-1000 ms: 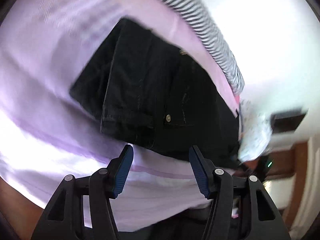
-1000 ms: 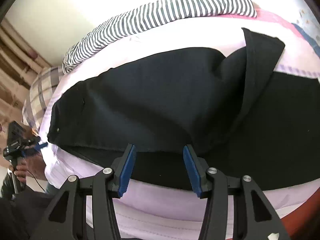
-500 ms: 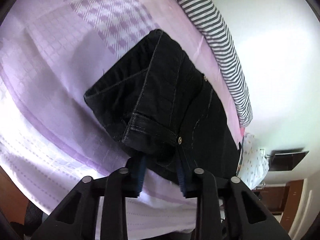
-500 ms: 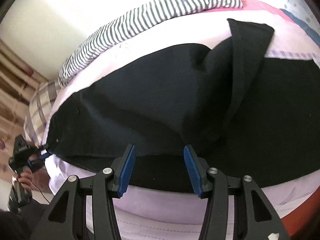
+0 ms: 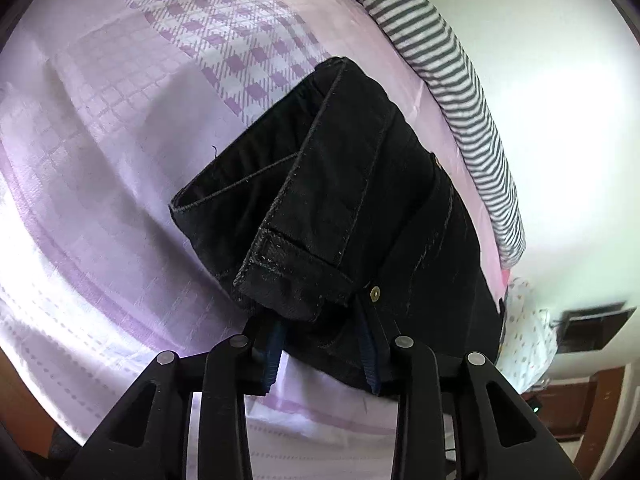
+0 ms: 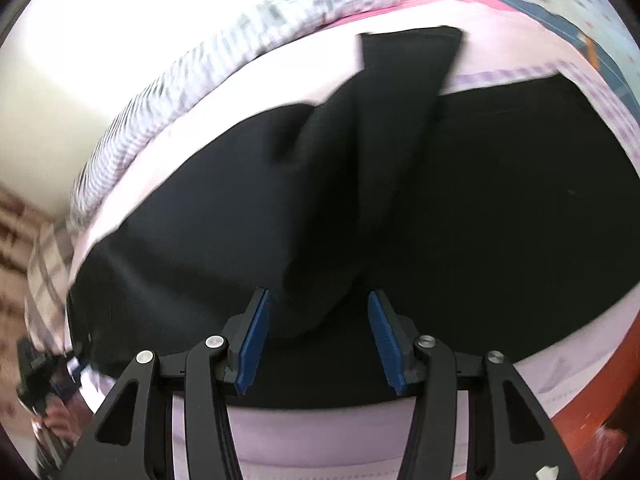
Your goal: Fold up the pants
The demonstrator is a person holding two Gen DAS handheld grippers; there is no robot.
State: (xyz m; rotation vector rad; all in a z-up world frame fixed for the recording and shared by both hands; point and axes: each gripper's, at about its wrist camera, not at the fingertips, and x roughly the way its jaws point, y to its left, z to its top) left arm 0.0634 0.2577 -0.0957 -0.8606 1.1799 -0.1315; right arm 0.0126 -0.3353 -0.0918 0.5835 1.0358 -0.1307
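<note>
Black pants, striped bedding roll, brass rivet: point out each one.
black pants (image 5: 352, 168), left wrist view, on the raised waistband end.
striped bedding roll (image 5: 452, 60), left wrist view, on its middle stretch.
brass rivet (image 5: 375, 293), left wrist view, on its face, beside the belt loop.

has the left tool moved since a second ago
Yes. The left tool has come in toward the pants: its pads, earlier short of the waistband corner over the sheet, have just been closing and now grip that corner.
</note>
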